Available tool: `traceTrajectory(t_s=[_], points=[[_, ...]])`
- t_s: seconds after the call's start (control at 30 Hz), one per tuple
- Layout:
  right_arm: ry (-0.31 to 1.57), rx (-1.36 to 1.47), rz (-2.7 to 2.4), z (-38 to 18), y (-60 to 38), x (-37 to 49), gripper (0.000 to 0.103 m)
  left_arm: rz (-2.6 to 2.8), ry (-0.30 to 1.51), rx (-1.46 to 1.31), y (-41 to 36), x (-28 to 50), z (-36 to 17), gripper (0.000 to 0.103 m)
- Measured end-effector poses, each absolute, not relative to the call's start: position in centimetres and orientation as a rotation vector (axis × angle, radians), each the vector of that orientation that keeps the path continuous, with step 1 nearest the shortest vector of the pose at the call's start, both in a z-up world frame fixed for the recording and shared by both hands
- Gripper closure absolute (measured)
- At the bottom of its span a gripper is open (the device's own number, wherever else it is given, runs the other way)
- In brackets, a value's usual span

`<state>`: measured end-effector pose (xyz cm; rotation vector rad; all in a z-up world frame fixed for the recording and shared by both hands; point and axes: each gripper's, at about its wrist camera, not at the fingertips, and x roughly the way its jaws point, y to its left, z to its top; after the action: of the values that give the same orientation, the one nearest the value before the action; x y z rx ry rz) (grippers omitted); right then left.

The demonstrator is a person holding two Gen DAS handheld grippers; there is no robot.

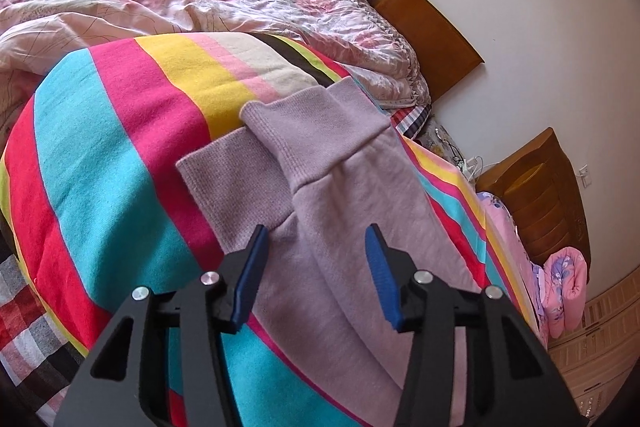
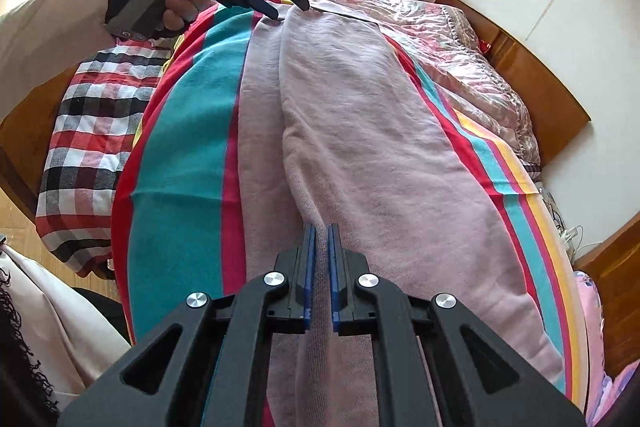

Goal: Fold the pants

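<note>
Under my right gripper (image 2: pixel 321 227) (jaws together, apparently empty) the pants (image 2: pixel 360 155) lie legs stacked; left gripper (image 1: pixel 316 239) apart above cuffs; crosswise folds remain

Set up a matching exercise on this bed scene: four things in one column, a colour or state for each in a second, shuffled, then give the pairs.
Things:
1. pants
2. left gripper
3. right gripper
4. blanket under the pants

Descriptions:
A. jaws together
B. bright multicoloured stripes
C. pale lilac
D. jaws apart over the cuffs

Pairs: 1-C, 2-D, 3-A, 4-B
</note>
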<state>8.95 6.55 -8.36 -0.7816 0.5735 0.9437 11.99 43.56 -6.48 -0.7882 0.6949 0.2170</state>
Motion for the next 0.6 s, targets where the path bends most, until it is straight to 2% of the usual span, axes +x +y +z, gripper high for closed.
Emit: traceTrajectory(t_s=[0.2, 0.23, 0.27, 0.5, 0.6], points=[[0.578, -0.765, 0.947, -8.5, 6.7, 8.7, 0.097, 0.214, 0.7, -0.793, 44.0, 13.8, -6.5, 0.069], [0.582, -0.762, 0.948, -8.6, 6.8, 8.7, 0.097, 0.239, 0.711, -0.769, 43.9, 14.1, -6.5, 0.077], [0.587, -0.757, 0.951, -8.7, 6.8, 8.8, 0.099, 0.257, 0.711, -0.757, 43.9, 14.1, -6.3, 0.096], [0.513, -0.743, 0.976, -4.2, 5.9, 8.0, 0.101, 0.217, 0.651, -0.644, 43.3, 12.1, -0.9, 0.098], [0.535, -0.776, 1.022, -4.8, 6.0, 6.6, 0.101, 0.229, 0.705, -0.659, 44.4, 10.9, -3.4, 0.098]])
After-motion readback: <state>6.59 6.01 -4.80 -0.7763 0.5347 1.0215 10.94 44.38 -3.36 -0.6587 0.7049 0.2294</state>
